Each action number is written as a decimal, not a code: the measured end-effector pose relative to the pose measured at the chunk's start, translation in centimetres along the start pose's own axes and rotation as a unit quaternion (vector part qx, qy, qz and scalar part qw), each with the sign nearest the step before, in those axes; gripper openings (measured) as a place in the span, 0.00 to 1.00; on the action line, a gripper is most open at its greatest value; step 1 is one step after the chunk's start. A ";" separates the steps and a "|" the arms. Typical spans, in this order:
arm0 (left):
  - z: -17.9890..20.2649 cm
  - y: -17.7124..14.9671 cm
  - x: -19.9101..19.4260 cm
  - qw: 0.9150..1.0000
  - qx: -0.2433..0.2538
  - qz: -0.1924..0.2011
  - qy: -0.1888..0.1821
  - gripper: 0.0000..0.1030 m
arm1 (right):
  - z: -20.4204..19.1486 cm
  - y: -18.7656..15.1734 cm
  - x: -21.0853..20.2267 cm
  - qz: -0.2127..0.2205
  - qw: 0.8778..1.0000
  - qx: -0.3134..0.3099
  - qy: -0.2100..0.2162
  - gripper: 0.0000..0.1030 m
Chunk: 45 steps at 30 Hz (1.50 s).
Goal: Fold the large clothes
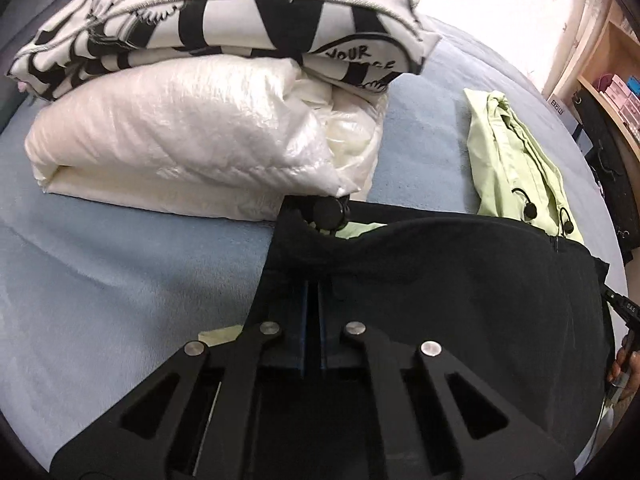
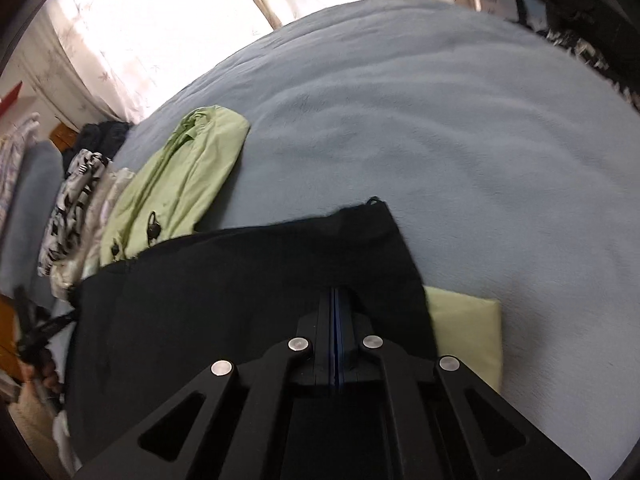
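Observation:
A black garment point(image 1: 440, 280) lies spread on the blue bed cover point(image 1: 100, 260), over part of a light green jacket point(image 1: 512, 160). My left gripper point(image 1: 314, 286) is shut on the black garment's left edge, with the fingertips hidden in the cloth. My right gripper point(image 2: 335, 292) is shut on the same black garment point(image 2: 240, 280) near its right edge. The green jacket point(image 2: 180, 184) shows beyond the black cloth, and a flat green piece point(image 2: 468, 332) shows beside it. A person's hand point(image 1: 622, 364) holds the other gripper at the frame's right edge.
A folded white puffy jacket point(image 1: 180, 148) sits at the back left, with a black-and-white printed garment point(image 1: 200, 20) on top. Wooden shelves point(image 1: 616, 80) stand at the right. Bright curtains point(image 2: 160, 20) hang behind the bed. Bare blue cover point(image 2: 440, 120) stretches to the right.

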State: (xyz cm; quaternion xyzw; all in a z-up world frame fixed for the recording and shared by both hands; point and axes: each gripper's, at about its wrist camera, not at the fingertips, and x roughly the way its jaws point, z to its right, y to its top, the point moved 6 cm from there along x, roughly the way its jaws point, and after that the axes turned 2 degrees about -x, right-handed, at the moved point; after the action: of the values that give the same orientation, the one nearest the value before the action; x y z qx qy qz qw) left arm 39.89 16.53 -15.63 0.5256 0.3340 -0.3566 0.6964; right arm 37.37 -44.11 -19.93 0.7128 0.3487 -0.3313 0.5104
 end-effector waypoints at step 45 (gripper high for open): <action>2.0 -0.6 0.2 0.999 0.026 -0.025 -0.007 0.01 | 1.4 2.3 0.0 -0.006 0.998 0.009 -0.062 0.10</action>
State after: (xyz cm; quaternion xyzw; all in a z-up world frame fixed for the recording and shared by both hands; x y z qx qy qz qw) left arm 39.70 14.41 -15.61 0.5322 0.3333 -0.3861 0.6757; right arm 39.11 -46.04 -19.17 0.6937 0.3174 -0.3807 0.5226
